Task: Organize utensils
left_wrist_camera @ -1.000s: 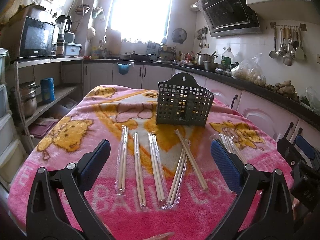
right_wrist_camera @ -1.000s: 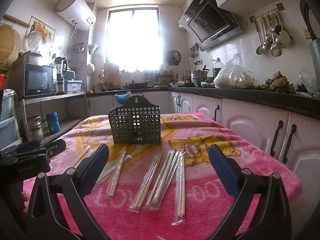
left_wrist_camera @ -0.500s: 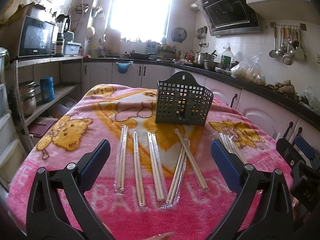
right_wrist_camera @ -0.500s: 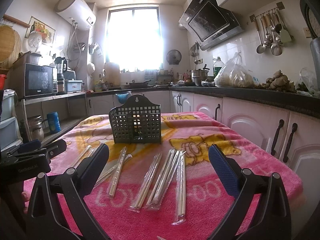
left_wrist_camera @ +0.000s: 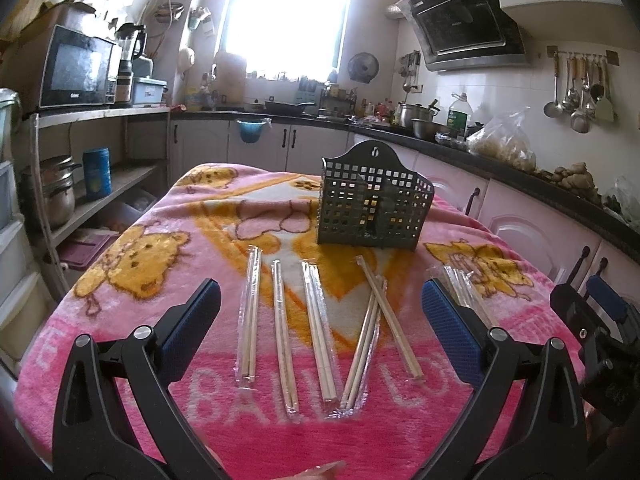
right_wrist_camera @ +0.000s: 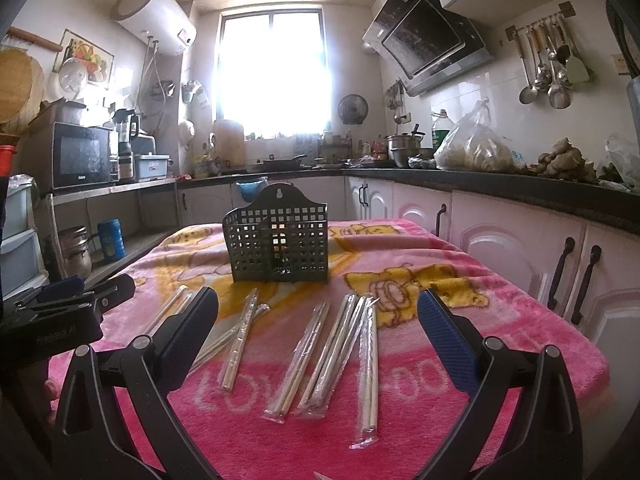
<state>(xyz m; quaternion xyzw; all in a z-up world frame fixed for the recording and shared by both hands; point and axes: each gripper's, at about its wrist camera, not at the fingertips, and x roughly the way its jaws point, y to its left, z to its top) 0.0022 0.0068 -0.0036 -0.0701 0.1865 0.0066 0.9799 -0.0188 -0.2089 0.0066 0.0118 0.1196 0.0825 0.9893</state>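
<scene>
- Dark green perforated plastic utensil basket [left_wrist_camera: 374, 204] upright on the pink cartoon-print blanket [left_wrist_camera: 160, 264] that covers the table; nothing visible inside through the grid.
- In front of the basket, toward the cameras: clear-wrapped pairs of pale wooden chopsticks [left_wrist_camera: 316, 328] flat on the blanket, roughly side by side, two of them crossing just right of the basket's centre line.
- One more wrapped pair [left_wrist_camera: 460, 288] in front of the basket and off to its right, partly hidden behind a blue pad.
- Left gripper [left_wrist_camera: 320, 320]: jaws spread wide, empty, hovering on the near side of the chopstick row, well short of the basket.
- Right gripper [right_wrist_camera: 318, 322]: jaws wide too, holding nothing, likewise in front of the basket, above the right-hand packets [right_wrist_camera: 368, 356].
- Step in hand, by judgement: the opening approach, no packet picked up yet.
- Next move likely: lowering over one packet, closing across its narrow width, tipping it upright, then dropping it into a basket compartment.
- Risk: slippery wrap, thin sticks sunk in plush pile.
</scene>
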